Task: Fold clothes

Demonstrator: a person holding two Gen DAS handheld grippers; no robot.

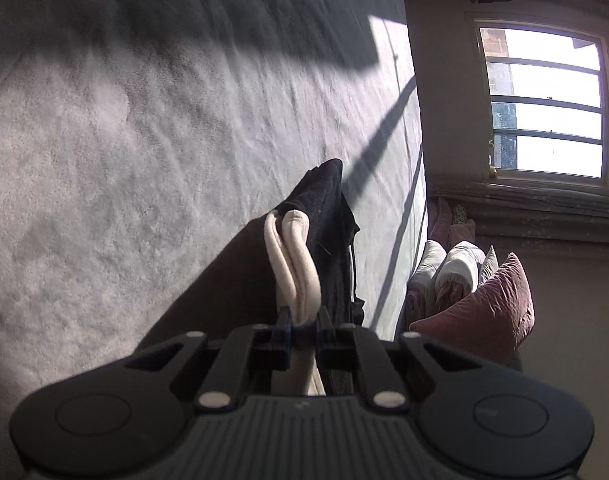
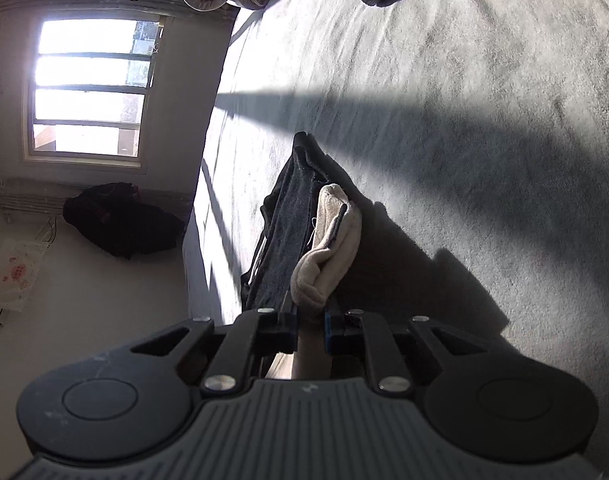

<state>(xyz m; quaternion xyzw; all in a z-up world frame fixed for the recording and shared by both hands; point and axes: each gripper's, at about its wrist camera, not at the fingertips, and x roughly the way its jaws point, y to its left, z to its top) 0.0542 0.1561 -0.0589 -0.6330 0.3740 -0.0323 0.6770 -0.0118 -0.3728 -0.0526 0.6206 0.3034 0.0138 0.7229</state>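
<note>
My left claw (image 1: 303, 322) is clamped on a bunched garment, its jaws pinched tight around the cream fabric (image 1: 290, 268) with the dark cloth (image 1: 326, 216) running alongside it. My right claw (image 2: 309, 326) grips the same bundle, squeezing the cream roll (image 2: 324, 256) while the dark denim-like layer (image 2: 288, 220) hangs just beside it. The garment stretches away from both claws above the grey bedspread (image 1: 144, 140), which is crossed by sunlight and long shadows. Beyond the bed's edge are pillows (image 1: 484, 304), a barred window (image 2: 90, 88) and a dark heap on the floor (image 2: 120, 220).
</note>
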